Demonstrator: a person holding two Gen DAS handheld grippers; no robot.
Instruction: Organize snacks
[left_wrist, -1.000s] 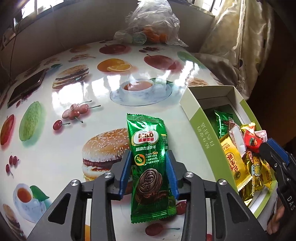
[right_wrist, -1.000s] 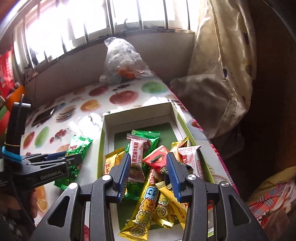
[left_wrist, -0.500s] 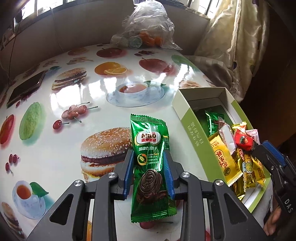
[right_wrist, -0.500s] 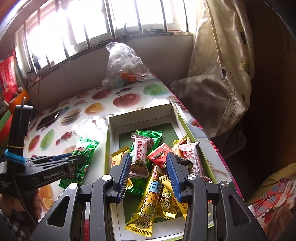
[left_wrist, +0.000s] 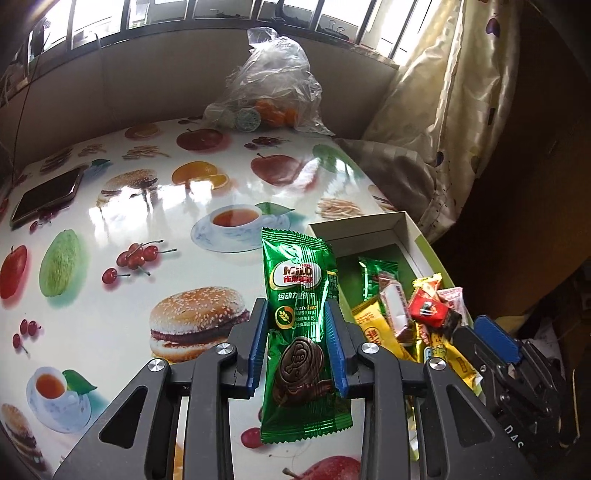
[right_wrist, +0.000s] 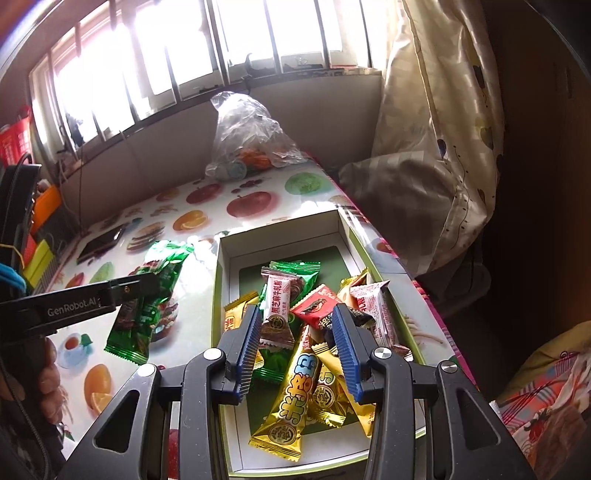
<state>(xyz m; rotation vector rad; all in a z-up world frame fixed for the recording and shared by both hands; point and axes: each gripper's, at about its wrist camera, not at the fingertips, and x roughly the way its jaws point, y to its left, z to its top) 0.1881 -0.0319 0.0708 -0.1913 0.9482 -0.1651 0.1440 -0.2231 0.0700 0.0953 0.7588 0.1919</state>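
Left claw (left_wrist: 298, 343) clamped on green Milo packet (left_wrist: 301, 332) above the table (left_wrist: 110, 229); right claw (right_wrist: 295, 347) apart, empty.

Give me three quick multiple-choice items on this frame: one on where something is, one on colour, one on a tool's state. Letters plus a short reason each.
1. Where is the phone?
A. inside the box
B. on the table's far left, outside the box
C. under the plastic bag

2. What colour is the packet in the left tool?
A. green
B. red
C. gold

3. What is the right tool doing?
A. gripping a gold packet
B. shut with nothing in it
C. open above the snacks in the box

Key: 1 B, it lies flat on the printed table, far from the box. 2 A, the Milo packet has a green wrapper. 3 C, its jaws stand apart with no packet pinched between them.
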